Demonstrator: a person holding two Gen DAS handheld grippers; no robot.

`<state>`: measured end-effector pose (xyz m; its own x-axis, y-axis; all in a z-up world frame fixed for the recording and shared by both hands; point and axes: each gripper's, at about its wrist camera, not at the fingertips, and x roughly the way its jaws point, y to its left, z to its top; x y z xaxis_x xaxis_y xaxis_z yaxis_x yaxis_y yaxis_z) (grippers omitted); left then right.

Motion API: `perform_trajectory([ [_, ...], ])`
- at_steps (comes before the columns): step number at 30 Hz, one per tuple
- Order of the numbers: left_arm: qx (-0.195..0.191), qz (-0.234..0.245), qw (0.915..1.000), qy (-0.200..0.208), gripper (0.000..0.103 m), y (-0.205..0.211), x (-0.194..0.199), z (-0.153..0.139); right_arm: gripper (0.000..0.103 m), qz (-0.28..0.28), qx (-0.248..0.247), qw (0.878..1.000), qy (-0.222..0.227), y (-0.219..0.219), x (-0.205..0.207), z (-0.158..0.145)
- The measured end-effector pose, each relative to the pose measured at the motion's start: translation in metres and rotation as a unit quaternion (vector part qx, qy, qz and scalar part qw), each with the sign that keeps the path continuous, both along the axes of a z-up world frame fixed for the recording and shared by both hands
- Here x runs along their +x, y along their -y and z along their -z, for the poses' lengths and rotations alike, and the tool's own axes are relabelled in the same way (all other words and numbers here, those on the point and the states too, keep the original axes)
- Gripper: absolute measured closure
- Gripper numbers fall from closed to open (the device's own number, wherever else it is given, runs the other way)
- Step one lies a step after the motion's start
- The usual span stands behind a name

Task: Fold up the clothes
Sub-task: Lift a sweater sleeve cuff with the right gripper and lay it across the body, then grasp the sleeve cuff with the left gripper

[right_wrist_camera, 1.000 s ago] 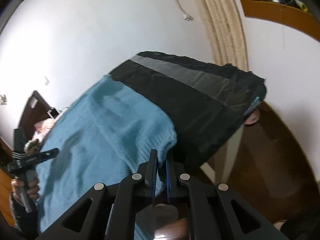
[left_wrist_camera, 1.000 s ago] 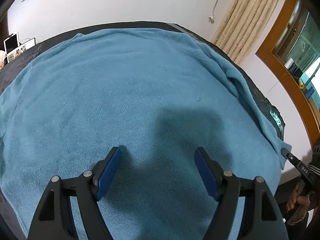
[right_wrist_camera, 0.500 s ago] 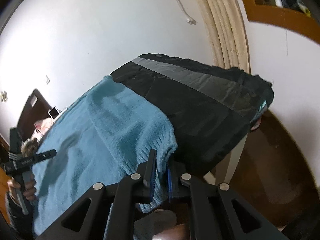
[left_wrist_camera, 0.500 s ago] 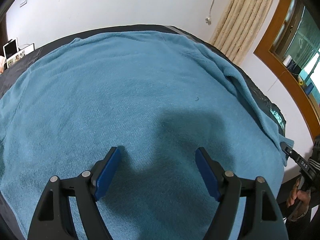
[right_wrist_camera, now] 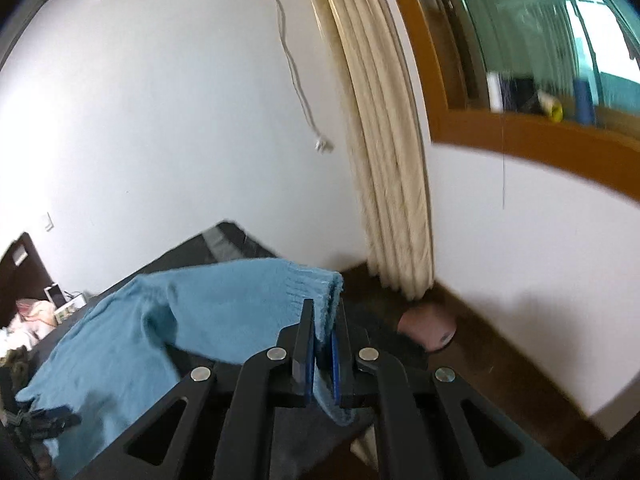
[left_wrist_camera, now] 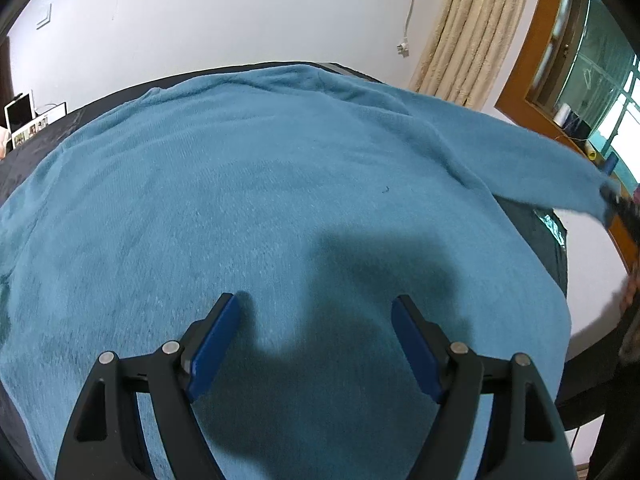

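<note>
In the left wrist view we see the right tool only as a blurred dark shape at the right edge, and the sweater runs out of frame at the left and bottom. One blue sweater covers the black tabletop in a white-walled room with one beige curtain and a wood-framed window. Our left tool hangs wide apart over the sweater's middle, gripping nothing, while the right tool pinches the sweater's cuff, lifted off the tabletop at lower centre.

1 blue sweater, 2 grippers, left and right, 1 curtain, 1 window, 1 pink cylinder
</note>
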<state>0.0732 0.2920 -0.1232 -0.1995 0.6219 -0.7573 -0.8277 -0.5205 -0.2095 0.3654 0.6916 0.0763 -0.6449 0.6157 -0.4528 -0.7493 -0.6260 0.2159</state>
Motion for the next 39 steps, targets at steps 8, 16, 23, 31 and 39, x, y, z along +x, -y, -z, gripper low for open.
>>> perform_trajectory([
  [8,0.005,0.03,0.9995,0.003,0.02,0.016,0.016,0.0,0.096,-0.022,0.024,0.998,-0.05,0.002,-0.041,-0.047],
  [16,0.013,0.026,0.9991,0.029,0.02,0.016,0.01,-0.006,0.096,-0.132,0.035,0.985,-0.102,0.05,-0.11,-0.094],
  [23,0.054,-0.011,0.9984,0.016,0.02,0.024,-0.013,-0.041,0.096,-0.286,0.021,0.956,-0.064,0.136,-0.196,-0.079],
  [31,0.046,-0.032,0.9956,0.075,0.02,0.021,-0.047,-0.025,0.086,-0.415,-0.092,0.905,0.033,0.178,-0.248,0.017],
  [39,0.018,-0.022,0.9938,0.107,0.02,0.004,-0.039,-0.011,0.013,-0.348,-0.13,0.927,-0.044,0.141,-0.175,0.041],
])
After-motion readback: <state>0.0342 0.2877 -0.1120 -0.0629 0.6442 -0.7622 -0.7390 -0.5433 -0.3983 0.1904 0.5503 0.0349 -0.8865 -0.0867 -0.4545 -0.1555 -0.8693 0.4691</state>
